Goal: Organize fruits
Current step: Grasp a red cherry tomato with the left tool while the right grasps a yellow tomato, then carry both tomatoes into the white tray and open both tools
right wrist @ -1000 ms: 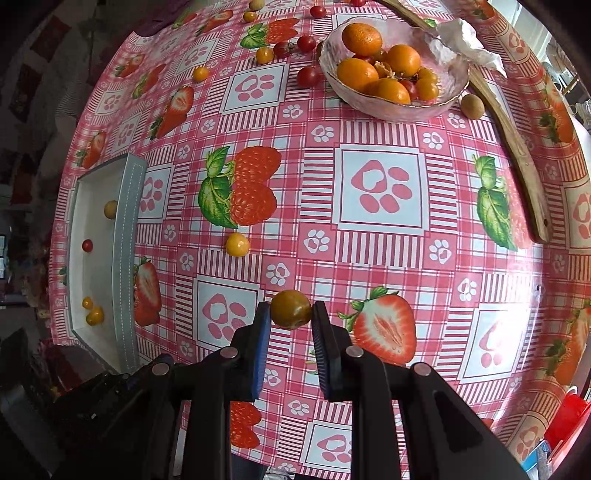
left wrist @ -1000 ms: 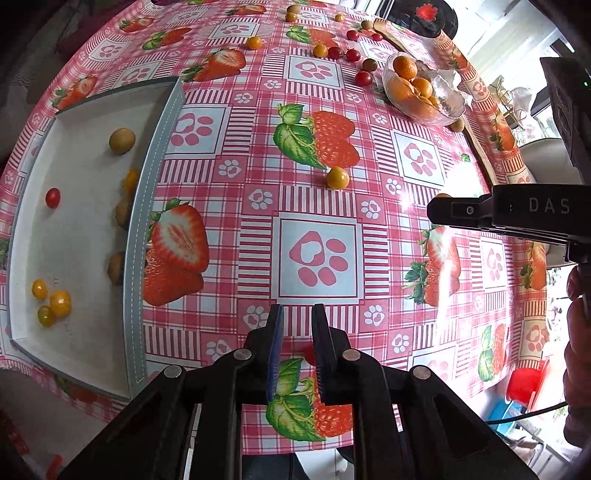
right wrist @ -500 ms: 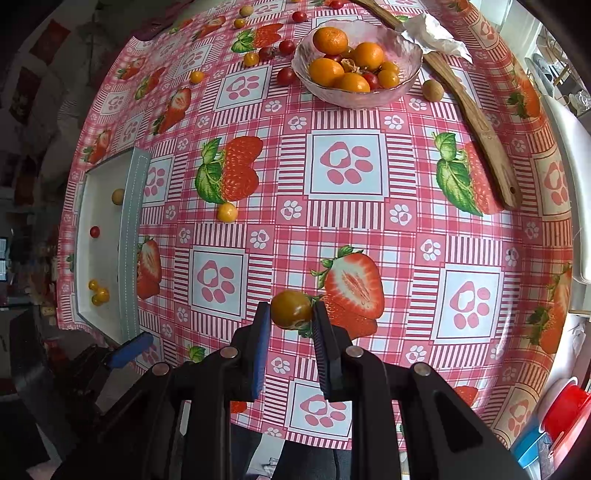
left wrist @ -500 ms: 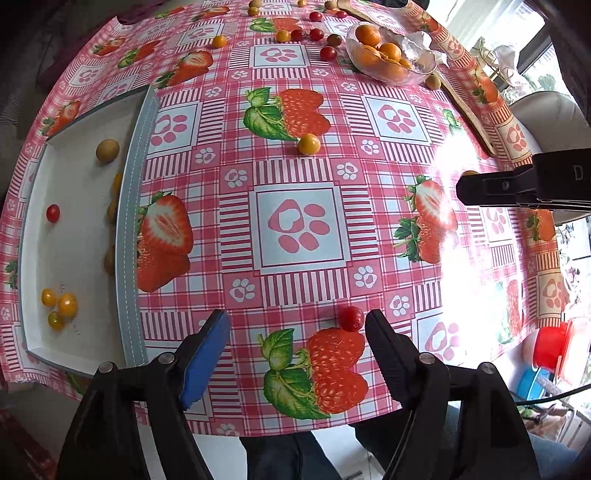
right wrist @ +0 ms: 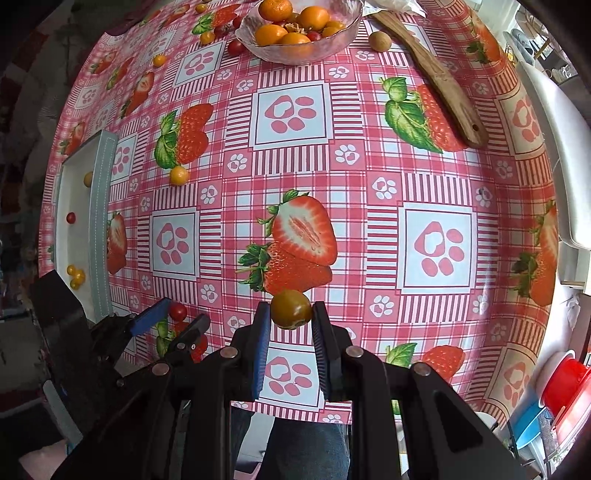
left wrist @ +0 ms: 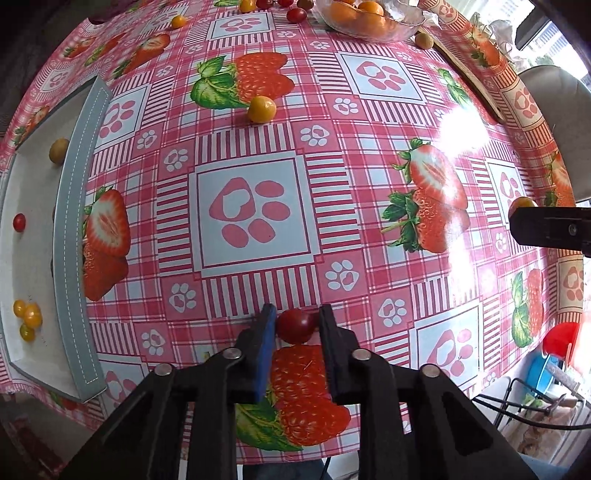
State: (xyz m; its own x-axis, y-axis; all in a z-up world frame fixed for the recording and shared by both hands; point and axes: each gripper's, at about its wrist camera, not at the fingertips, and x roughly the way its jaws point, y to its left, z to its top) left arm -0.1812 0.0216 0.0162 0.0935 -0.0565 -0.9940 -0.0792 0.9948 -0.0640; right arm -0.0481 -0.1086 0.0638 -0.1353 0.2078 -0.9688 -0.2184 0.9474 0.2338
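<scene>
Left gripper [left wrist: 295,326]: its jaws were set to either side of a small red cherry tomato [left wrist: 295,325] lying on the red-and-white checked strawberry-print tablecloth [left wrist: 255,221] near the table's near edge. The right finger appeared to touch it and a slight gap showed on the left, so a firm grip was not yet judged made.

Right gripper [right wrist: 290,314]: it was clenched on a round brownish-green tomato [right wrist: 290,309], held clear above the cloth.

Destination: a shallow white tray with a grey stitched rim [left wrist: 72,206] was seen at the far left, holding several small yellow and red fruits. A clear glass bowl of oranges [right wrist: 299,31] was seen at the far side.

Loose fruit: a yellow cherry tomato [left wrist: 261,109] was left on the cloth, well apart from both grippers.

Step in hand: the red tomato was judged to be mid-pick.

Doing it well: the jaws should be closed gently and evenly across the tomato's widest part, since the round, smooth skin could be squeezed out or rolled off the edge. It should be lifted straight up before being carried left.
</scene>
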